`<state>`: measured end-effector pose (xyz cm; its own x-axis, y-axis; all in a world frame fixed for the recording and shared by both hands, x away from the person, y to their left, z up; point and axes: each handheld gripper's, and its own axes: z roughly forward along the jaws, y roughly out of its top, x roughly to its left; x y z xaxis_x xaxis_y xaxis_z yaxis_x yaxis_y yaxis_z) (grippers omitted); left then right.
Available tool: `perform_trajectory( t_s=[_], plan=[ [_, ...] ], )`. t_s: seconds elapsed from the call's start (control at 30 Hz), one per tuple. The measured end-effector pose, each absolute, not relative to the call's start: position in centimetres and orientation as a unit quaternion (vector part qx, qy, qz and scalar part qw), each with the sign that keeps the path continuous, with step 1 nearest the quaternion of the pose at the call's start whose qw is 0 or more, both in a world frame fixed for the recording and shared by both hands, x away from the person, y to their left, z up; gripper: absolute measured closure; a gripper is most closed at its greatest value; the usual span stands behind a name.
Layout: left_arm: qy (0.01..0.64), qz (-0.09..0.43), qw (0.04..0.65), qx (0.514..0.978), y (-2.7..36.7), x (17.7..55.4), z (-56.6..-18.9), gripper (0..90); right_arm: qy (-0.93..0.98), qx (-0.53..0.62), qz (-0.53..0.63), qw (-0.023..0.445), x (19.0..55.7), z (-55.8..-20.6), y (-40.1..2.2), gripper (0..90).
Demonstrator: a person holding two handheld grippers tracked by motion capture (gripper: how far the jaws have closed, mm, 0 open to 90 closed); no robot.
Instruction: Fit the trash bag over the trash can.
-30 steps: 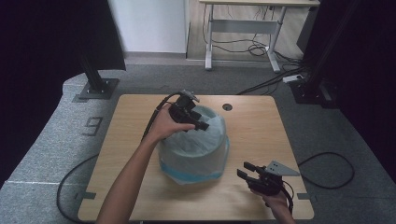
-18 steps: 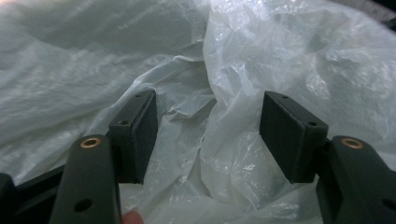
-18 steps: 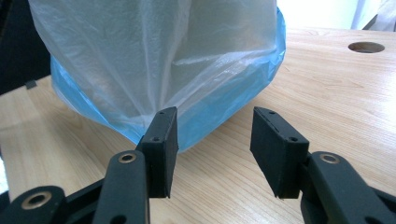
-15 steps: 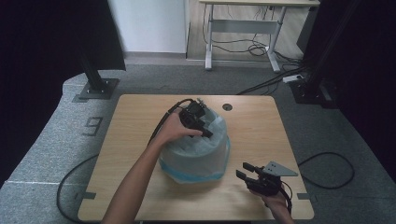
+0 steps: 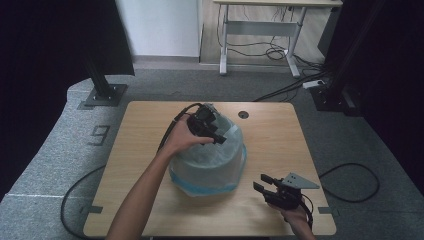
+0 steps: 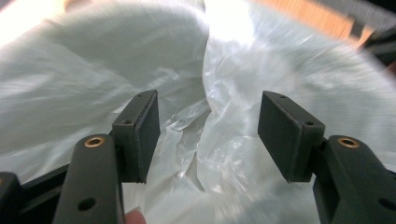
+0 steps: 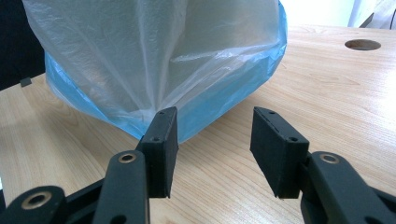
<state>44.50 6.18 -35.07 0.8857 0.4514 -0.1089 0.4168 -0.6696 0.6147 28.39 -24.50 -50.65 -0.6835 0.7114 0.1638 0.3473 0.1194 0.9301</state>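
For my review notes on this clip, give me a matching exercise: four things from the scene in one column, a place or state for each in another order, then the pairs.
Things:
1. left gripper
2. right gripper
3. plastic bag
4. round hole

Places or states:
A. in the table top near its far edge
B. covers a bucket-shaped thing in the middle of the table, blue band at its base
C. low over the table's near right part, jaws open and empty, aimed at the bag
D. on top of the bag, jaws open over crinkled film

Pairs: 1-D, 2-C, 3-B, 4-A
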Motion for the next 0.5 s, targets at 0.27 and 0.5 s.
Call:
perform_trajectory(
  t_s=[0.27,0.5],
  plan=[
    [0.23,0.029,0.35,0.907,9.4,41.9,-33.5,38.1,0.73,0.364,0.556,0.163,28.4,-50.7,-24.5,50.3],
    [0.23,0.042,0.311,0.921,10.2,40.9,-34.3,37.9,0.732,0.362,0.553,0.163,28.3,-50.8,-24.3,50.3]
  ],
)
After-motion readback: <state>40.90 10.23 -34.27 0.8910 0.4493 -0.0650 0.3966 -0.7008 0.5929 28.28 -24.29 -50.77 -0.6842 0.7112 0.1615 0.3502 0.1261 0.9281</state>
